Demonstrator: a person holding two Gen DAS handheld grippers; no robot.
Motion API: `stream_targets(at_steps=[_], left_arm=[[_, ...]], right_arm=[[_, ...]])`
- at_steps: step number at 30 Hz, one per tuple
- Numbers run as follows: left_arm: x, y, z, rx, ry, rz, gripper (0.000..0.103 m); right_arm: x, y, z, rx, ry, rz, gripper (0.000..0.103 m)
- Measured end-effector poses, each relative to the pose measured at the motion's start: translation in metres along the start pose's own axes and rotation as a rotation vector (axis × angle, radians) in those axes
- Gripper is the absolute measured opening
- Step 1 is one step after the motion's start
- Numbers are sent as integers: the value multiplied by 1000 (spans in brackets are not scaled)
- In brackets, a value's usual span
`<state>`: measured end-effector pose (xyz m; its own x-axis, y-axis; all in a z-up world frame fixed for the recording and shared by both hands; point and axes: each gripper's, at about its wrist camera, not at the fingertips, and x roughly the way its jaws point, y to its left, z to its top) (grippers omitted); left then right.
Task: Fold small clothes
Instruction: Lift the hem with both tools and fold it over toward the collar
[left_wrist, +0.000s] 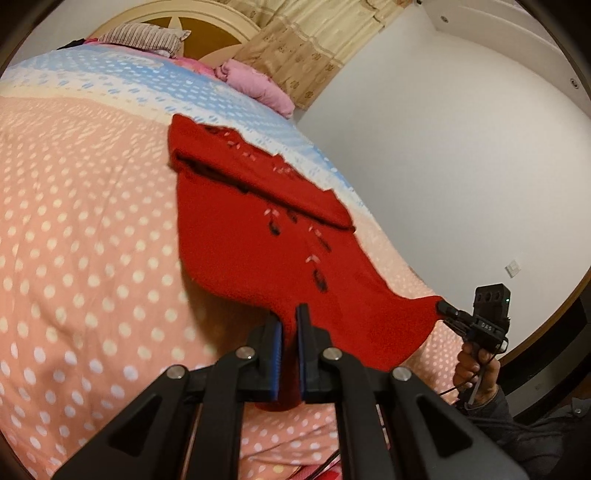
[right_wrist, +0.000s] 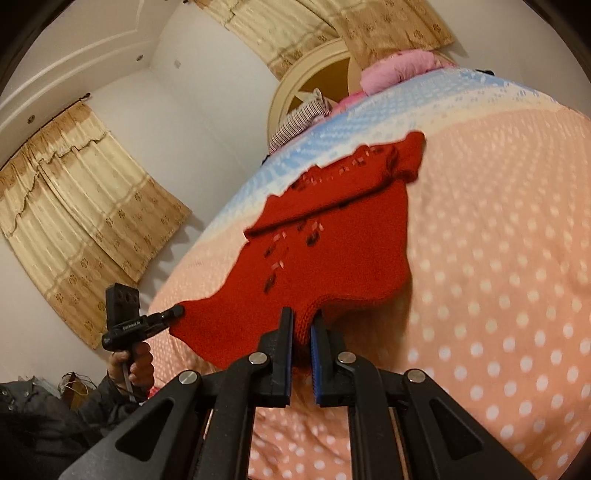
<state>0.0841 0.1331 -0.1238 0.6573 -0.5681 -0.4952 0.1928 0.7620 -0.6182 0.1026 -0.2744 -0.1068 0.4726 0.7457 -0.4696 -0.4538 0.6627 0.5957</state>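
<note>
Left wrist view: left gripper (left_wrist: 290, 326) nearest, blue-padded fingers (left_wrist: 276, 354) clamped on the near hem of the red knit garment (left_wrist: 258, 236). Fabric fills the gap between the pads and a fold hangs below them. Garment runs away from the fingers across the polka-dot bedspread (left_wrist: 74, 221), near edge lifted off it, far part lying on it. One layer is folded across the garment's far half; small eyelet holes run down the middle. To the right and slightly ahead, the right gripper (left_wrist: 443, 307) pinches the other hem corner, fingertips closed on the cloth; the right hand (left_wrist: 476, 373) wraps its handle. Far ahead: striped pillow (left_wrist: 144, 37) and pink bundle (left_wrist: 255, 83) by the headboard (left_wrist: 207, 29). Curtain (left_wrist: 314, 44) beyond, white wall (left_wrist: 443, 147) to the right.

Right wrist view: right gripper (right_wrist: 302, 325) nearest, fingers (right_wrist: 317, 354) closed on the garment's (right_wrist: 332, 240) ribbed hem, edge pinched between the blue pads. The cloth spreads ahead and to the left, near part raised, far part on the bedspread (right_wrist: 498, 258). Left of the fingers, the left gripper (right_wrist: 179, 312) has its tip shut on the opposite corner, the left hand (right_wrist: 135, 365) on the grip. Hem is stretched between the two grippers. Ahead: headboard (right_wrist: 314, 81), striped pillow (right_wrist: 295, 122), pink bundle (right_wrist: 399, 68). Curtains (right_wrist: 85, 192) far left.
</note>
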Motion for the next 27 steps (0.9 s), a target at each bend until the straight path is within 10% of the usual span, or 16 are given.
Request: stream_targets(at_steps=[27], left_arm=[[23,10,90,-65,-140,6,6]], right_arm=[[17,9,115,-78,-205,-105,8]])
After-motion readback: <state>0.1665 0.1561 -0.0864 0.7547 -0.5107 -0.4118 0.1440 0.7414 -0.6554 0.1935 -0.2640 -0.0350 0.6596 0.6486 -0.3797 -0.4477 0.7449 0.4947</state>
